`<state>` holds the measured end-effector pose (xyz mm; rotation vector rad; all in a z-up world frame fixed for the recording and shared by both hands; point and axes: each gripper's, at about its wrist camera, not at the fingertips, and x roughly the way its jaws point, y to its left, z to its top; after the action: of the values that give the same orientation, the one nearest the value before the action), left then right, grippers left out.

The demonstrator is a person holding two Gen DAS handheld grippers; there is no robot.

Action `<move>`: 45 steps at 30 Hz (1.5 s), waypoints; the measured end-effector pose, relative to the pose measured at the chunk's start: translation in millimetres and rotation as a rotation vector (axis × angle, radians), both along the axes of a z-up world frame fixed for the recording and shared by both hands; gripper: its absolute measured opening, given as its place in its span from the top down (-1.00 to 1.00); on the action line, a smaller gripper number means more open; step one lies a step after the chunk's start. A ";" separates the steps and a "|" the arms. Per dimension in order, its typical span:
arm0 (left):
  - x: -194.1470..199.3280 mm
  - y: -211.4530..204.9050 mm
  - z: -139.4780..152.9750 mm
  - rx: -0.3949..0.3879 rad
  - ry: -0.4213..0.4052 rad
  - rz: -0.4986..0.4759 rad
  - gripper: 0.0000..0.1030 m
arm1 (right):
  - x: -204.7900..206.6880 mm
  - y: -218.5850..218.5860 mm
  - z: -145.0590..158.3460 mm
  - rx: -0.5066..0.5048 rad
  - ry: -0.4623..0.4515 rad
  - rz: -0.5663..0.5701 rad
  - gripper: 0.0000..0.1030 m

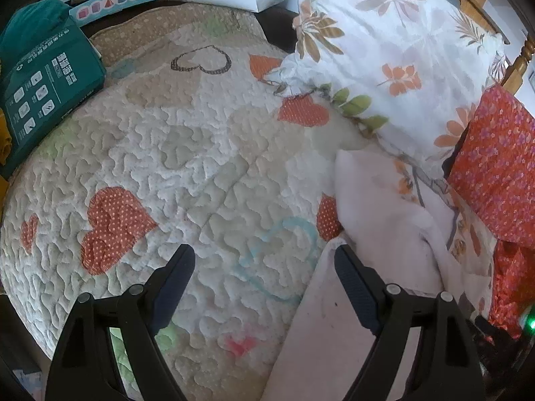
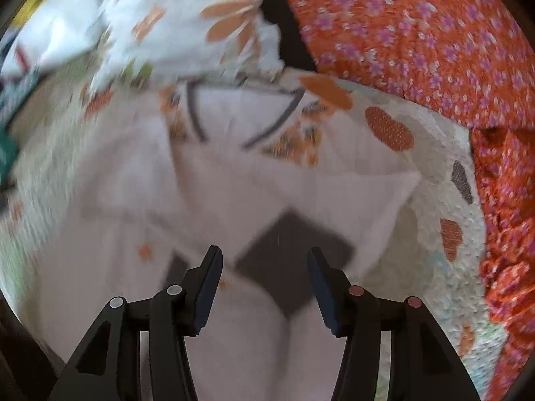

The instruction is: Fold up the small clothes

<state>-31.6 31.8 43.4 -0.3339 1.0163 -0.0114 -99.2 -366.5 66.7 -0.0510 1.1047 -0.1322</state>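
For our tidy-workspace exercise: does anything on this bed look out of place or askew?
Mildly: the pale pink garment lies rumpled, one end riding onto the floral pillow. A teal box sits tilted at the quilt's edge.

Lay spread flat on the heart-patterned quilt (image 1: 167,153): a small pale pink garment (image 2: 254,193), with orange print and dark curved trim near its far end. Showed a dark diamond-shaped patch (image 2: 294,260) near the middle; blurred elsewhere.

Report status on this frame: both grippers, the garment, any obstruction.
Left gripper open, empty, over the quilt. Right gripper open above pale pink garment, nothing pinched. Floral pillow touches garment's far edge.
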 end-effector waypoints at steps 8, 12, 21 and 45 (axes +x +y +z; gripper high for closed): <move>-0.4 -5.0 -4.4 0.014 0.012 -0.014 -0.64 | -4.5 -7.3 -33.0 -0.089 0.021 -0.028 -0.05; 0.0 -5.9 -5.6 0.011 0.017 -0.017 -0.64 | -0.6 -18.8 -37.4 -0.012 0.030 -0.081 0.85; 0.5 -8.3 -11.2 -0.005 0.043 -0.022 -0.64 | -33.3 -44.9 37.1 0.483 -0.106 -0.115 0.85; 4.2 -16.5 -25.5 -0.015 0.095 -0.051 -0.64 | 29.7 -13.2 -3.8 -0.009 -0.046 0.013 -0.10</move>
<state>-27.4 15.3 17.9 -0.3252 1.1188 -0.0495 -69.4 -379.7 62.8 -0.0632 1.0575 -0.1263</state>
